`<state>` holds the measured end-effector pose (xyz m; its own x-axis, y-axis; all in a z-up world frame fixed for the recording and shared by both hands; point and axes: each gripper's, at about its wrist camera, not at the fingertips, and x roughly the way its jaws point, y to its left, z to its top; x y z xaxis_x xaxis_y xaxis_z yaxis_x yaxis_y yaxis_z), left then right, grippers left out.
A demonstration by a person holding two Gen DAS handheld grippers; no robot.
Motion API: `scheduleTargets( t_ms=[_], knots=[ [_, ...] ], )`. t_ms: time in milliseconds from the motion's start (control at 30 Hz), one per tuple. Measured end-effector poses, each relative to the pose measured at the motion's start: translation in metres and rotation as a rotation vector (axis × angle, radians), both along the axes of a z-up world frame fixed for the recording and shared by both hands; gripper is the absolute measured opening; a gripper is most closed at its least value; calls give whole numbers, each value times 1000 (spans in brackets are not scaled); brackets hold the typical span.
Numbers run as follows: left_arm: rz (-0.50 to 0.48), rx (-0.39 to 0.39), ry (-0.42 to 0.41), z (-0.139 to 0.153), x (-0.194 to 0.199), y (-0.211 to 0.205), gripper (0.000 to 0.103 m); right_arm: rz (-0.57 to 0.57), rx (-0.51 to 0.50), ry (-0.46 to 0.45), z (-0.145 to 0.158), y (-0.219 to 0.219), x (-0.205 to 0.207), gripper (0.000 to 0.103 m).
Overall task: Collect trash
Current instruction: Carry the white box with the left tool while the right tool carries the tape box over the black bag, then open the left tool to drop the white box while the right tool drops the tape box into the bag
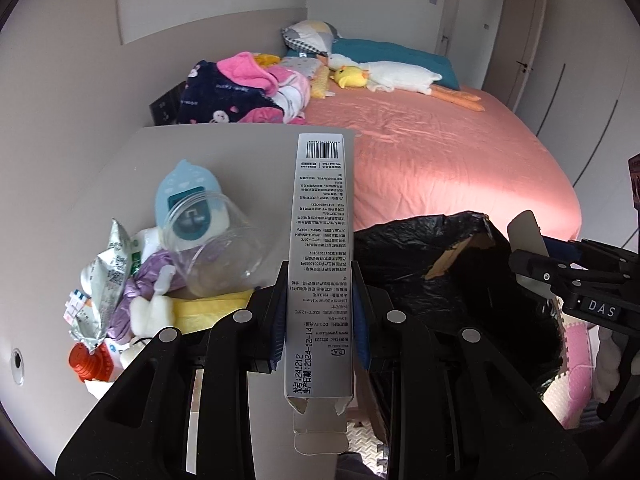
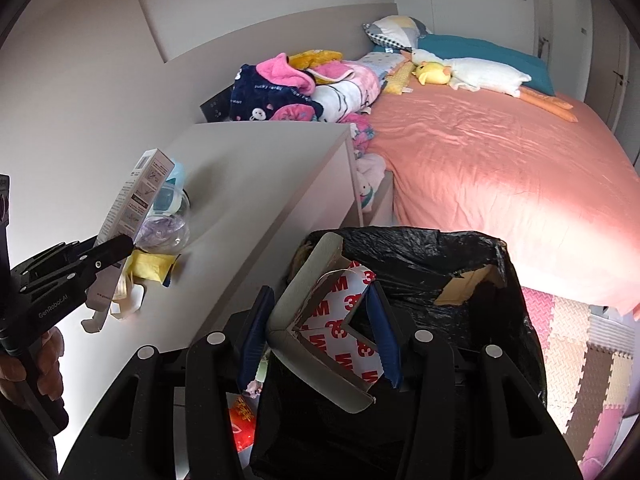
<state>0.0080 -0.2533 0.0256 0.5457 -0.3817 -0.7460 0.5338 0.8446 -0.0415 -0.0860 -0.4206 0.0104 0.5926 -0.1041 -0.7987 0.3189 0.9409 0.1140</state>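
I'm mid-carry, both claws loaded. Left gripper (image 1: 320, 312) is clamping the long grey carton (image 1: 320, 248), still over the nightstand (image 1: 248, 152) edge; bin at 3 o'clock. Right gripper (image 2: 320, 320) is pinching the grey foam corner guard (image 2: 320, 332) above the black-lined bin (image 2: 460, 264), mouth at 12 o'clock. Next I'd say: spread right jaws, then swing left across.

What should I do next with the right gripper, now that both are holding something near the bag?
Probably open the right gripper and drop the grey corner guard. It is clamped between the pads and appears to hang over the open mouth of the black trash bag, so it should fall in. The left gripper, shut on the long box, looks to be above the table, so it goes second.
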Motion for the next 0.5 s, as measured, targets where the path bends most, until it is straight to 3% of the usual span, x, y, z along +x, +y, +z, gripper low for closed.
scheduleTargets(
  t_ms=[433, 500],
  knots=[
    [-203, -9, 46, -7, -22, -68, 27, -93, -16, -13, 10, -37, -44, 50],
    [-249, -17, 70, -10, -25, -76, 32, -116, -9, -31, 14, -43, -51, 50]
  ],
)
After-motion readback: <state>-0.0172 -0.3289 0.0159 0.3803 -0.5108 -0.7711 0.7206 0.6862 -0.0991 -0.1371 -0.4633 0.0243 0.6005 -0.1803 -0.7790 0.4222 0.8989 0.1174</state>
